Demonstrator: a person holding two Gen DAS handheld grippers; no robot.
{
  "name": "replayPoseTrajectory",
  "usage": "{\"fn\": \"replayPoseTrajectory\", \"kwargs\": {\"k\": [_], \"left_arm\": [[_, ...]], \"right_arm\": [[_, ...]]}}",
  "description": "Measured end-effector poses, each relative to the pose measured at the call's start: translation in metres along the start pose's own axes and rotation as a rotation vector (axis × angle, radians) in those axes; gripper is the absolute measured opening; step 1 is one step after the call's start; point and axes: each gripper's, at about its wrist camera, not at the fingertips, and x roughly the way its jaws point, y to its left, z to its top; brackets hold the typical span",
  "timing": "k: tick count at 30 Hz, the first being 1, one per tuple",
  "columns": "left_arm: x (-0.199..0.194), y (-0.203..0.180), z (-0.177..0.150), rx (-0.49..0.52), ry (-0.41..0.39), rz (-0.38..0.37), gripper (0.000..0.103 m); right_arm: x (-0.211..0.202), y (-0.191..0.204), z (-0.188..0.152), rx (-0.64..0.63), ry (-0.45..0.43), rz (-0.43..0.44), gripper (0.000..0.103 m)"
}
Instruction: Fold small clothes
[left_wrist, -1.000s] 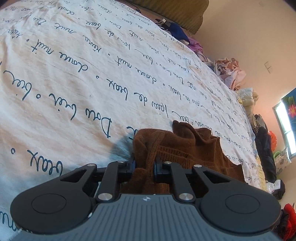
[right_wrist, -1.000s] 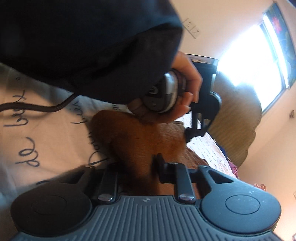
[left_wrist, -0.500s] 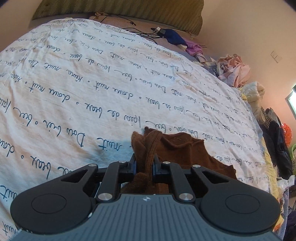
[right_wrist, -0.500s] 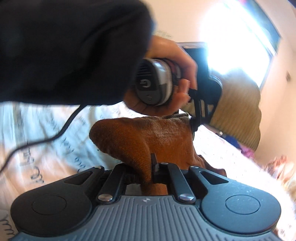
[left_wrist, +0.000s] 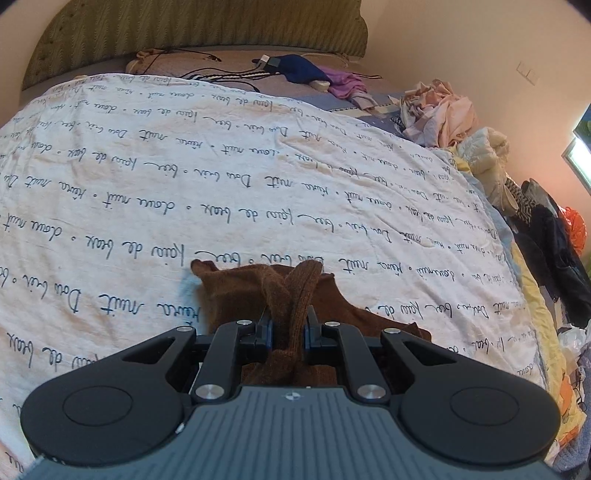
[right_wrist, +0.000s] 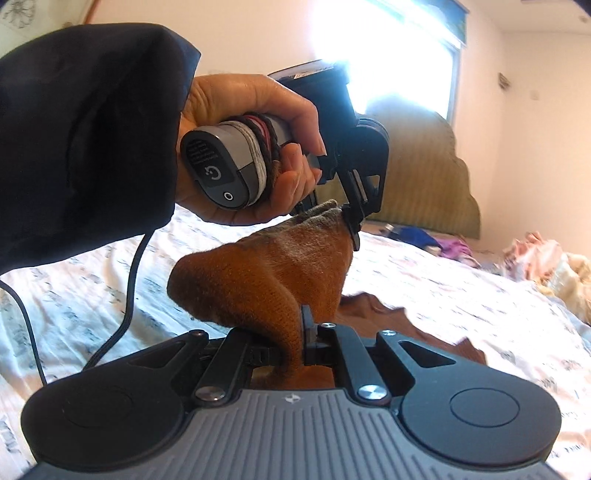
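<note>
Underneath everything lies a bed covered by a white sheet printed with rows of dark cursive writing. At its far end stands a ribbed olive headboard, and before it lie black cables, a dark blue cloth and a purple one. Along the bed's edge by the cream wall sits a heap of crumpled pink and pale clothes, with darker garments piled beyond it. A bright window glares in the right wrist view. No containers show. The left tongs are narrowed onto a bunched ribbed strip of the brown knitted garment, whose remainder trails onto the sheet just ahead. The right tongs are clamped nearly together on another fold of the same garment, which stretches lifted above the sheet between both pairs. A hand in a dark sleeve grips the left tool's handle above it.
</note>
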Motion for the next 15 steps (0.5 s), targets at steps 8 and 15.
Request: {"fn": "replayPoseTrajectory", "kwargs": {"k": [8, 15], "left_arm": [[0.041, -0.061, -0.007, 0.083, 0.047, 0.001, 0.015], [0.083, -0.103, -0.02, 0.131, 0.089, 0.022, 0.014]], "right_arm": [[-0.013, -0.059, -0.017, 0.214, 0.045, -0.026, 0.006], [-0.012, -0.116, -0.043, 0.571, 0.132, 0.029, 0.006]]}}
